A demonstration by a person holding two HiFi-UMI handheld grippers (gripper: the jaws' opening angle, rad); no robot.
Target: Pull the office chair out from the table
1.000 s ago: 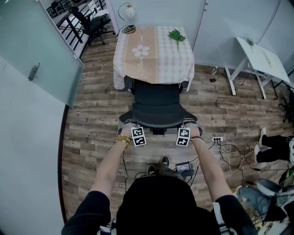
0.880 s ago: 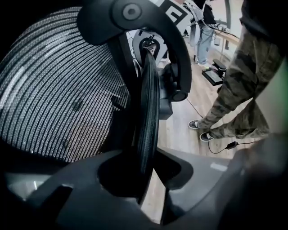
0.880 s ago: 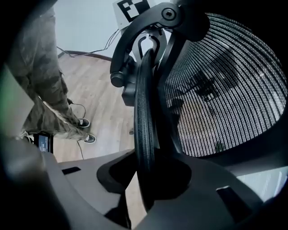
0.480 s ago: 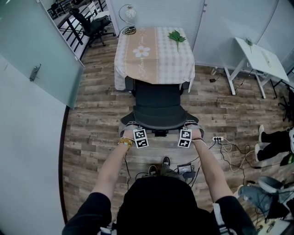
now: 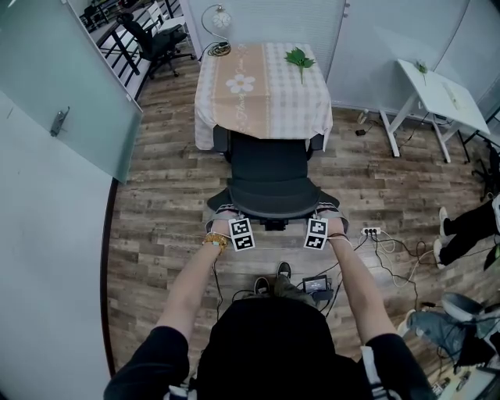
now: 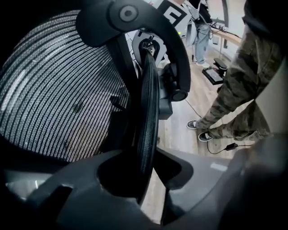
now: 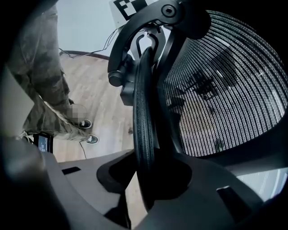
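A black mesh office chair [image 5: 269,176] stands with its seat partly under a table [image 5: 262,86] covered by a checked cloth. In the head view my left gripper [image 5: 231,217] and right gripper [image 5: 319,217] sit on the two upper corners of the chair back, the side nearest me. The left gripper [image 6: 145,177] has its jaws shut on the ribbed black rim [image 6: 148,112] of the backrest, mesh [image 6: 54,99] to the left. The right gripper [image 7: 150,191] is likewise shut on the rim [image 7: 144,121], mesh [image 7: 225,90] to the right.
A green leaf [image 5: 299,58] and a round lamp [image 5: 219,22] are on the table. A white side table [image 5: 437,94] stands right, a power strip with cables [image 5: 371,233] lies on the wood floor, another person's legs [image 5: 469,226] are at right, and a glass door [image 5: 62,101] is left.
The chair and both grippers on it have come a little way back from the table toward me. Both grips look the same.
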